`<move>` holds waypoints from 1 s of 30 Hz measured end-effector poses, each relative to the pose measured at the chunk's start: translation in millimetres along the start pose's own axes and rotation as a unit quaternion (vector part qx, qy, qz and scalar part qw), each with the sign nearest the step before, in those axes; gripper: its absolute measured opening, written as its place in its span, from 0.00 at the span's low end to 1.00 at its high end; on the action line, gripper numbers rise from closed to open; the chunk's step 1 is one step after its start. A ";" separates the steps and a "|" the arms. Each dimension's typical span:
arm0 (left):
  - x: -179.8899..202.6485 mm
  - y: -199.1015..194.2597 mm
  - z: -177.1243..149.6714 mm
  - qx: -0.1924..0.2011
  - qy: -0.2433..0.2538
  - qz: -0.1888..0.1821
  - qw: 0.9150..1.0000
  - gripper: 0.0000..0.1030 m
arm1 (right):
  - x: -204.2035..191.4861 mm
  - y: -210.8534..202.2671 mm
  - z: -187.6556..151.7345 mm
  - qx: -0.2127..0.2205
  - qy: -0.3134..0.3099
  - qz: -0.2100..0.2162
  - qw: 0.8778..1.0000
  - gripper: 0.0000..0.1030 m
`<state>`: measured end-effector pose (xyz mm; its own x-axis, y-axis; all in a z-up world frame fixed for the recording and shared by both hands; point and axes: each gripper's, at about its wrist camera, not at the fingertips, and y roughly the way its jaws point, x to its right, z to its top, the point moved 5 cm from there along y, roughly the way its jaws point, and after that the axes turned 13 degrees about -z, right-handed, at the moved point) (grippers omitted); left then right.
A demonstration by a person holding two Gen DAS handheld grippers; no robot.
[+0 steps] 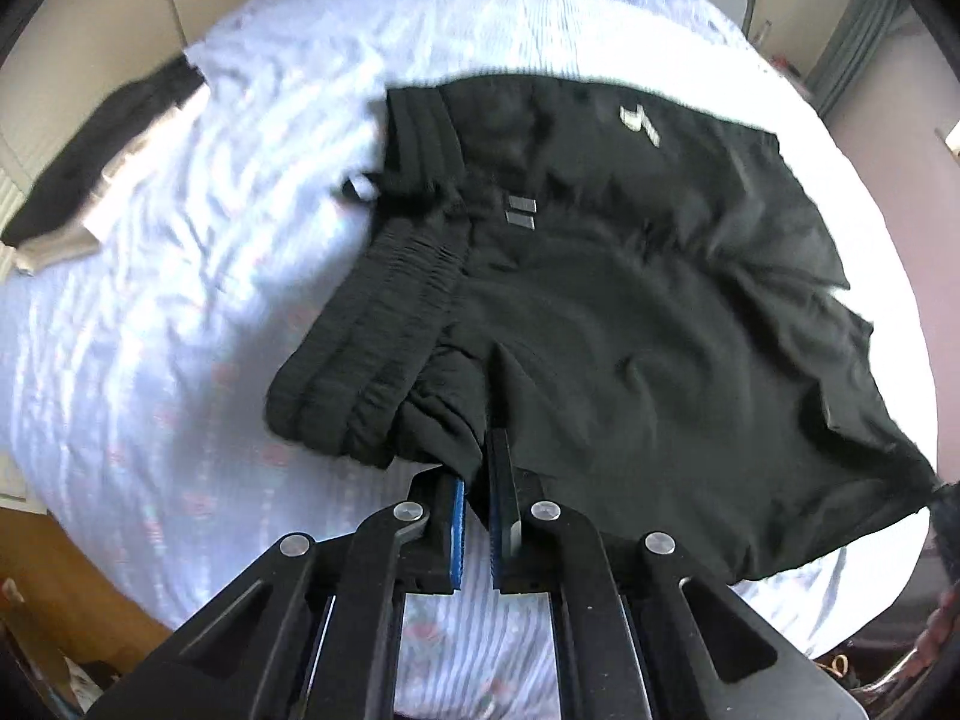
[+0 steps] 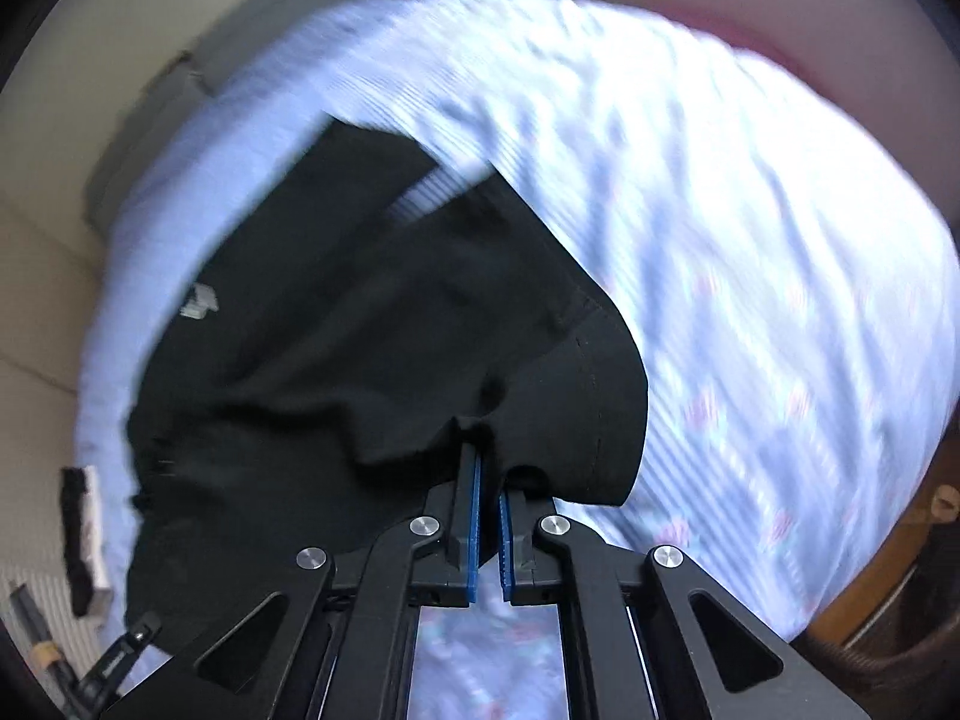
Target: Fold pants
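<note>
Black pants [image 1: 600, 312] lie on a bed with a pale striped sheet [image 1: 180, 276]. Their ribbed elastic waistband [image 1: 384, 312] is bunched at the left, and a small white logo [image 1: 639, 123] shows at the far side. My left gripper [image 1: 477, 450] is shut on a fold of the pants by the near end of the waistband. In the right wrist view the pants [image 2: 360, 330] hang from my right gripper [image 2: 489, 468], which is shut on a stitched hem edge and holds it above the sheet [image 2: 750, 240]. The view is blurred by motion.
A folded pile of dark and beige garments [image 1: 90, 180] lies at the bed's left edge and also shows in the right wrist view [image 2: 84, 546]. Cream wardrobe panels [image 1: 108, 12] stand beyond the bed. A wooden bed frame [image 1: 78, 594] runs along the near edge.
</note>
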<state>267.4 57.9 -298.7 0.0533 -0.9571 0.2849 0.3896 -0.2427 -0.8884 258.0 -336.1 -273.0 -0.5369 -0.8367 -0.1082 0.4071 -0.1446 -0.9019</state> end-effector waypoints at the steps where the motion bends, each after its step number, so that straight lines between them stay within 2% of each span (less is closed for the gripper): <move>1: -0.2 -11.5 1.2 0.006 0.006 0.006 1.000 0.07 | -5.1 -18.0 5.2 0.009 -0.008 0.008 1.000 0.06; 4: 0.0 -41.0 9.2 0.022 0.021 0.012 0.999 0.07 | -9.7 -63.3 6.8 0.018 -0.023 0.026 0.999 0.06; 9: 6.9 -79.0 15.2 0.016 0.018 -0.002 1.000 0.07 | -11.7 -113.3 11.3 0.011 -0.032 0.049 0.998 0.06; 14: 6.0 -89.8 16.9 -0.007 -0.004 0.004 1.000 0.07 | -23.6 -129.9 39.2 0.030 -0.039 0.045 0.998 0.06; 18: 7.6 -80.4 46.6 0.000 -0.033 0.001 0.999 0.07 | -58.4 -131.3 85.0 0.082 -0.037 0.059 0.994 0.05; 23: 2.3 -60.9 110.7 0.048 -0.060 -0.004 0.997 0.07 | -110.9 -100.9 146.6 0.123 -0.037 0.064 0.990 0.05; 25: -4.3 -45.4 139.5 0.061 -0.065 0.002 0.996 0.07 | -137.8 -74.5 172.1 0.125 -0.043 0.062 0.989 0.05; 30: -22.9 4.8 199.2 0.054 -0.086 0.012 0.995 0.07 | -192.9 5.5 217.2 0.097 -0.074 0.041 0.992 0.05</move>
<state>451.2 110.1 -237.8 0.2160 -0.9190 0.3299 0.4819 -0.1936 -0.8546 524.3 -290.2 -166.2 -0.3872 -0.9164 -0.1018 0.5876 -0.1601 -0.7932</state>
